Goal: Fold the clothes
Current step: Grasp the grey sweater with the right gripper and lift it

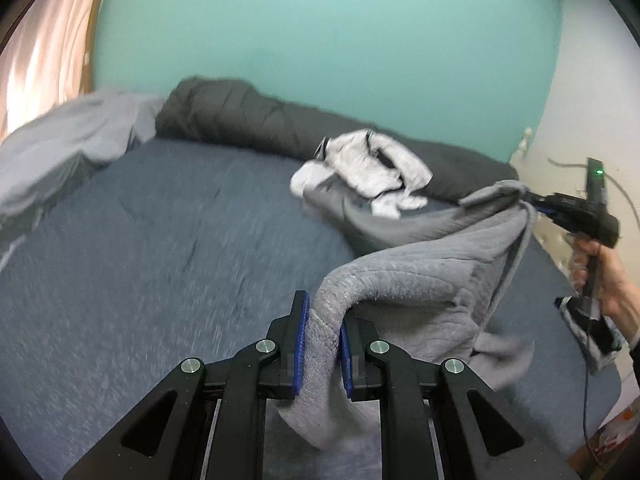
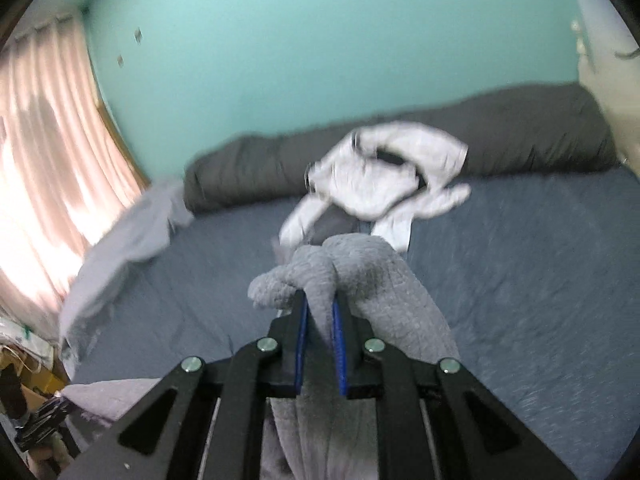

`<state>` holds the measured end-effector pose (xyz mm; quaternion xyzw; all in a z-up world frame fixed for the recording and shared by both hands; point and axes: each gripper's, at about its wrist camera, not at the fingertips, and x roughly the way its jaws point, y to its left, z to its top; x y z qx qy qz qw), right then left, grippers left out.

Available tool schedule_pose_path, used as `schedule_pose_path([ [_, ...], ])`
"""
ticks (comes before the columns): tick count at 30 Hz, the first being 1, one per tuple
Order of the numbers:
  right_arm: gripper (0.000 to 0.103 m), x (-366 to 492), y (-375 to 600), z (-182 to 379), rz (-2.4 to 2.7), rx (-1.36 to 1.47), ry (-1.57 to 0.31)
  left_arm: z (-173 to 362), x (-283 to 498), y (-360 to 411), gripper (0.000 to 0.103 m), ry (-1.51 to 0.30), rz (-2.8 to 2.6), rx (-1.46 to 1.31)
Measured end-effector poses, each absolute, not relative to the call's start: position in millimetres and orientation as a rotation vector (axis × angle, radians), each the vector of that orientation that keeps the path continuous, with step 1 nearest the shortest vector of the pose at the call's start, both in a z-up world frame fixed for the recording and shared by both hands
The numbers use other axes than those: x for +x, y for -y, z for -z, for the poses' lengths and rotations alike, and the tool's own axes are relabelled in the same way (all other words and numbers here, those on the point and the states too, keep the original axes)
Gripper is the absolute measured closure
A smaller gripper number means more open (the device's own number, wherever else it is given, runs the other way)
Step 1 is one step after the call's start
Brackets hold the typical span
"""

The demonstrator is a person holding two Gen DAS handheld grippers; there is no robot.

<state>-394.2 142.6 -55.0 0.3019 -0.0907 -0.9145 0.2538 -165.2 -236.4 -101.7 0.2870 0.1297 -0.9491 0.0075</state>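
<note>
Both tongs — left (image 1: pixel 323 338), right (image 2: pixel 320 334) — angled downward, clamp the grey garment (image 1: pixel 420 280).

grey garment (image 1: pixel 420 280): quilted knit cloth, matt, soft nap | left gripper (image 1: pixel 323 344): matt black plastic, blue ribbed pads, shiny metal pivot pins | right gripper (image 2: pixel 320 344): same finish | bed sheet (image 1: pixel 160 240): blue heathered cloth, matt | rolled duvet (image 1: pixel 240 112): dark grey creased cloth | wall (image 1: pixel 320 40): smooth matt teal paint | curtain (image 2: pixel 48 160): thin pink pleated cloth
</note>
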Motion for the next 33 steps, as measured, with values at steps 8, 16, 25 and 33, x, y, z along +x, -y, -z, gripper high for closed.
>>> schedule_pose_path([
  [8, 0.092, -339.8, -230.9, -36.2, 2.581, 0.663, 0.311, 27.6, -172.7, 183.3, 0.088, -0.359, 3.089, 0.804],
  [16, 0.092, -293.3, -310.2, -97.6, 2.676, 0.521, 0.341, -27.9, -180.3, 112.0, 0.088, -0.29, 3.231, 0.738],
  [25, 0.097, -278.2, -366.1, -83.2, 2.708, 0.538, 0.401, -17.3, -188.2, 79.8, 0.088, -0.296, 3.253, 0.816],
  [33, 0.097, -301.8, -363.1, 14.7, 2.67, 0.799, 0.392, 59.1, -208.9, 91.0, 0.089, -0.247, 3.101, 1.037],
])
